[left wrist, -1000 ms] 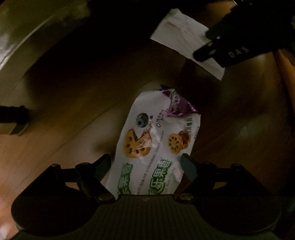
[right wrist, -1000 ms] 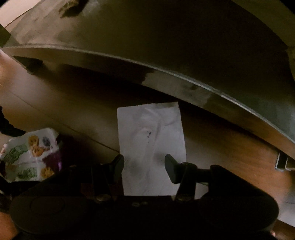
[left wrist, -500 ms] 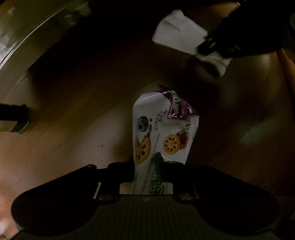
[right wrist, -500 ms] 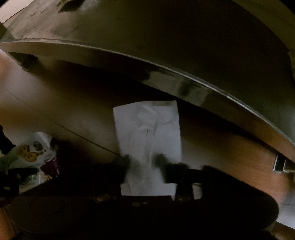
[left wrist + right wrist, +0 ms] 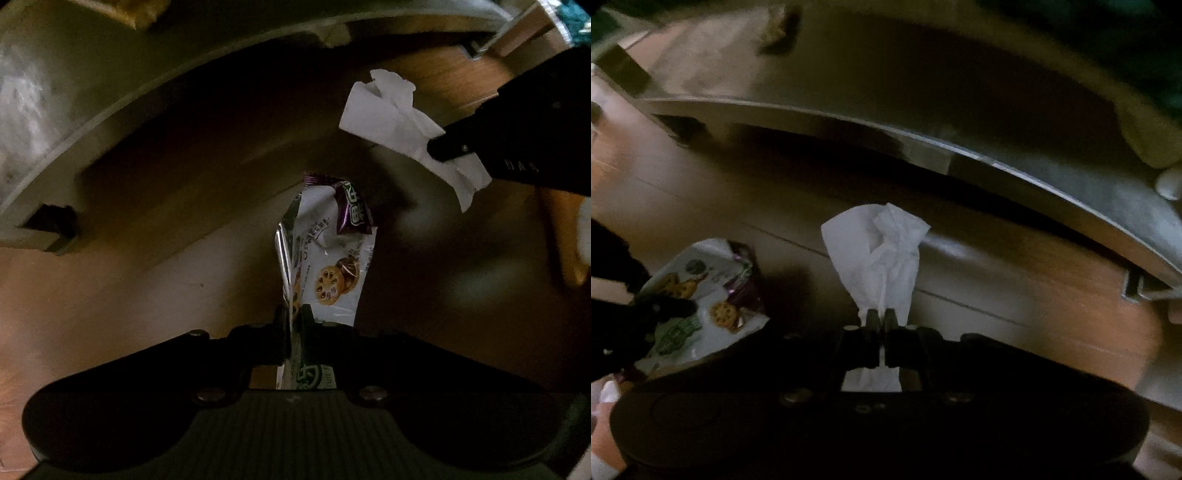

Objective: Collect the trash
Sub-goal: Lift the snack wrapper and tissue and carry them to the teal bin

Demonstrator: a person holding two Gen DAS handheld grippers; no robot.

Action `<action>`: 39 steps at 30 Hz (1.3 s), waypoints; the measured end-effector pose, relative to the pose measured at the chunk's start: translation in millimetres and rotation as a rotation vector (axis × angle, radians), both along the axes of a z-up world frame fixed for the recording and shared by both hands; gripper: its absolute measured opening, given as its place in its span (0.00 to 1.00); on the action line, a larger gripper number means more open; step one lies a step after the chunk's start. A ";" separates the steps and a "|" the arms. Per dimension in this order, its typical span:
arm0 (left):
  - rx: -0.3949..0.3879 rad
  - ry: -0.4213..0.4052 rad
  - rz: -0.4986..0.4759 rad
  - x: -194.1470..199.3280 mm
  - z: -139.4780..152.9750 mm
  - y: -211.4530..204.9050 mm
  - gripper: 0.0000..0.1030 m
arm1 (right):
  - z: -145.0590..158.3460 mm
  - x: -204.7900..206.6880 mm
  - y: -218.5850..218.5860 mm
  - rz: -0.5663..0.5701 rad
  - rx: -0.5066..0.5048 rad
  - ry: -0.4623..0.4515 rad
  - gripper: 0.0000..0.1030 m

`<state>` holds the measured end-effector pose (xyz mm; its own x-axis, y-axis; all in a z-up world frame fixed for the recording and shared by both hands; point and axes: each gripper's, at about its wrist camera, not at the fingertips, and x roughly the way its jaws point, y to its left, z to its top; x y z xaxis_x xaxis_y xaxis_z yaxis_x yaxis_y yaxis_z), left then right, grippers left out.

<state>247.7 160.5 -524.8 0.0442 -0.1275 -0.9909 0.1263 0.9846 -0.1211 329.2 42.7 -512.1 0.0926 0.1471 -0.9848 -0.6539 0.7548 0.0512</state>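
glossy plastic wrapper [image 5: 332,266], crumpled tissue [image 5: 879,258] (paper), wood floor [image 5: 110,295]

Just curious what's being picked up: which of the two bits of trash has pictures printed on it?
The cookie wrapper, pinched in the left hand-held gripper: it shows cookies and green lettering. The tissue in the right one is plain white.

Lower end of the snack wrapper [image 5: 332,266] hidden behind the left gripper [image 5: 293,317]. Tissue [image 5: 879,254] partly covered below the right gripper [image 5: 881,317]. Grey furniture edge [image 5: 1015,166] smeared by blur, cut off at frame borders. Wrapper print too small to read.
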 end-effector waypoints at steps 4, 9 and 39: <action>-0.016 -0.023 0.002 -3.4 39.0 -2.2 0.05 | 44.0 -8.9 -10.0 -0.030 0.035 -0.014 0.02; -0.029 -0.075 -0.017 -5.4 104.0 -3.0 0.05 | 124.4 -18.8 -21.5 -0.054 0.082 -0.051 0.02; -0.140 -0.806 0.065 -50.6 538.1 -191.5 0.05 | 544.6 -149.3 -257.7 -0.305 0.457 -0.671 0.02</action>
